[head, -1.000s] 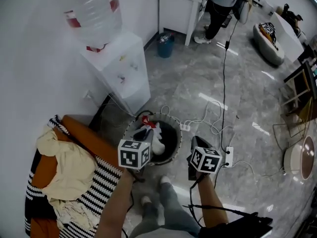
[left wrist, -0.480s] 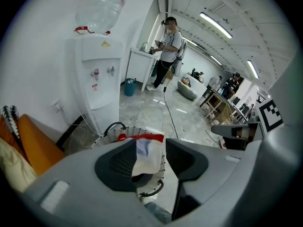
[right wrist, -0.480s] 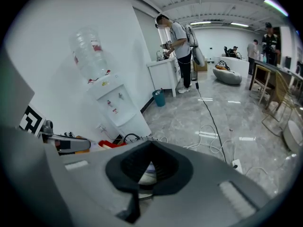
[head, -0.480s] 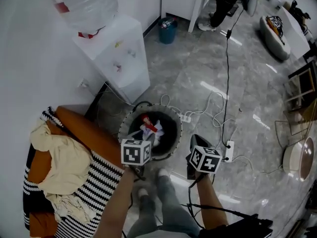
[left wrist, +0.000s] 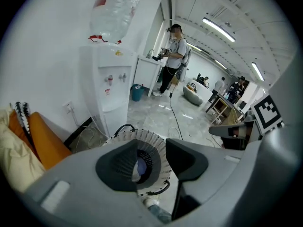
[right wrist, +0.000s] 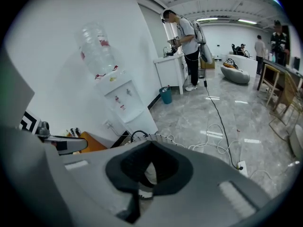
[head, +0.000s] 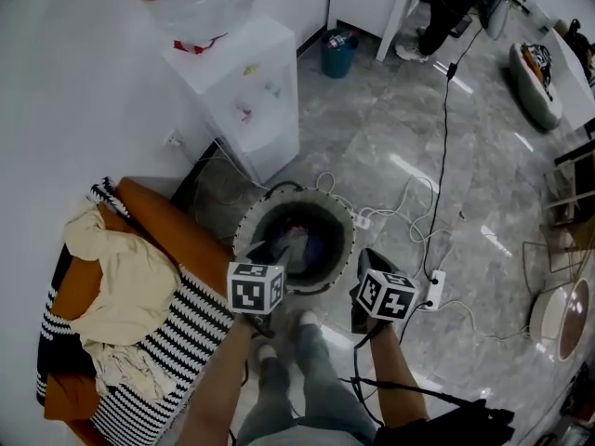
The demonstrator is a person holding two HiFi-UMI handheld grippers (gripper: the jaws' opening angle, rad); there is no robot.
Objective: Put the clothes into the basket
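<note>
Head view — basket rim (head: 346,226) near the sofa (head: 172,244) edge, cable-strewn floor (head: 390,110) beyond.

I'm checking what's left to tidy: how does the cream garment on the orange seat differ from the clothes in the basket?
The cream garment lies spread and rumpled on the orange seat, outside the basket. The clothes in the basket sit bunched low inside it. The cream garment is pale and shows a large surface, while the clothes in the basket look darker, bluish-grey, and show only a small patch. Both are loose, unfolded fabric.
</note>
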